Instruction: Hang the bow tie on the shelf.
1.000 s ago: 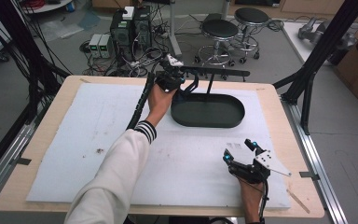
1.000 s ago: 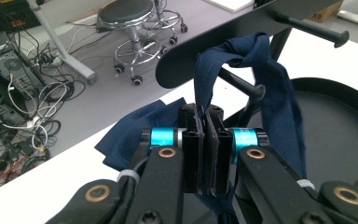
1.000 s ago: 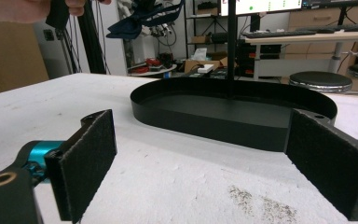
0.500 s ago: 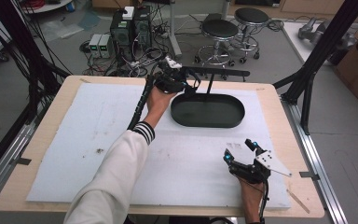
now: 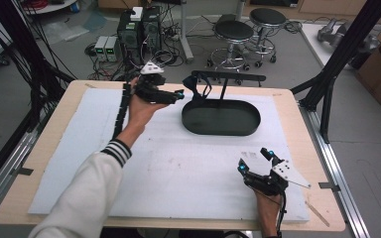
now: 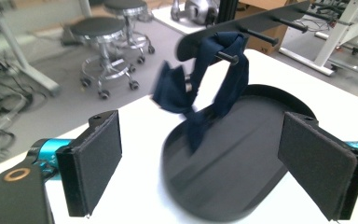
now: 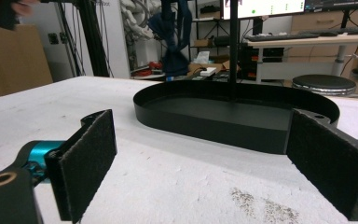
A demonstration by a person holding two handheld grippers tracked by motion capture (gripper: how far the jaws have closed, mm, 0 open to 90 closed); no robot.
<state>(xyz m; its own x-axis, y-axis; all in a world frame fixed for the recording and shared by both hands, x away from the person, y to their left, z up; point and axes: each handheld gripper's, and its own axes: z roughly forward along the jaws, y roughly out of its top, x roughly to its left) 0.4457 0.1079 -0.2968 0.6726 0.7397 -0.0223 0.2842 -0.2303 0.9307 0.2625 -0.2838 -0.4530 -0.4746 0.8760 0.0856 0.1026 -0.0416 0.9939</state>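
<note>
From my left gripper the navy bow is motion-blurred on its peg; above the black tray, my right gripper's picture edge crops the bow's top.

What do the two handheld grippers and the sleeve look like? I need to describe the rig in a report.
Both the left gripper and the right gripper are black with teal accents near the jaws, wide flat black pads, and a grey three-cornered plate on top. A black cable trails from the left one. The left arm wears a white sleeve with a dark-striped cuff.
</note>
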